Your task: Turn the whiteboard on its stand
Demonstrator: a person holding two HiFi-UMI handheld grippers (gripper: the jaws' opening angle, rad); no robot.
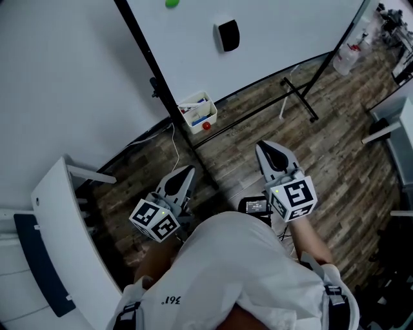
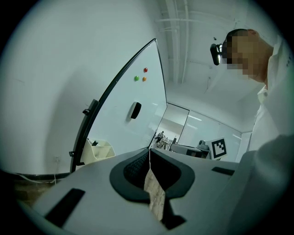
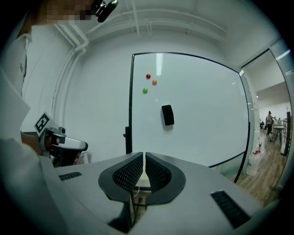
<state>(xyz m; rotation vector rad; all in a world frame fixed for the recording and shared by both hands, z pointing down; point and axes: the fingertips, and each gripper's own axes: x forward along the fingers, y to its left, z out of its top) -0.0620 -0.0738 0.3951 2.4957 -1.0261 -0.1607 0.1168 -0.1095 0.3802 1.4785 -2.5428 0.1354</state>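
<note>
Well ahead of me the whiteboard [image 1: 284, 38] stands upright on its black stand [image 1: 151, 64], close to the white wall [image 1: 64, 77] on its left side. Neither tong touches it; both sit well back, near my body.

On its face a black eraser [image 1: 228, 35] clings near the middle. A green magnet [image 1: 171, 3] sits higher up, with a red magnet [image 3: 148, 76] and an orange magnet [image 3: 154, 82] just beside it. At the lower left corner a small white tray [image 1: 197, 111] hangs by the stand's post. It has something red at its front that I can't identify from here. A black clamp knob [image 1: 155, 87] juts from that post above the tray.

A foot bar [image 1: 298, 98] of the stand reaches out across the wooden floor [image 1: 348, 167] toward me. A spray bottle [image 1: 346, 58] stands at the board's right end. A white cable [image 1: 174, 145] trails down the floor just past the left gripper [image 1: 186, 173].

The left gripper's jaws are pressed together at the tips and hold nothing. The right gripper [image 1: 266, 149] is drawn to a hairline slit, also without anything in it.

To my left a white panel [image 1: 64, 238] leans close by, hemming that side. Grey furniture edges [image 1: 387, 129] crowd the right. Planks lie between the tongs and the stand's lower rail.
</note>
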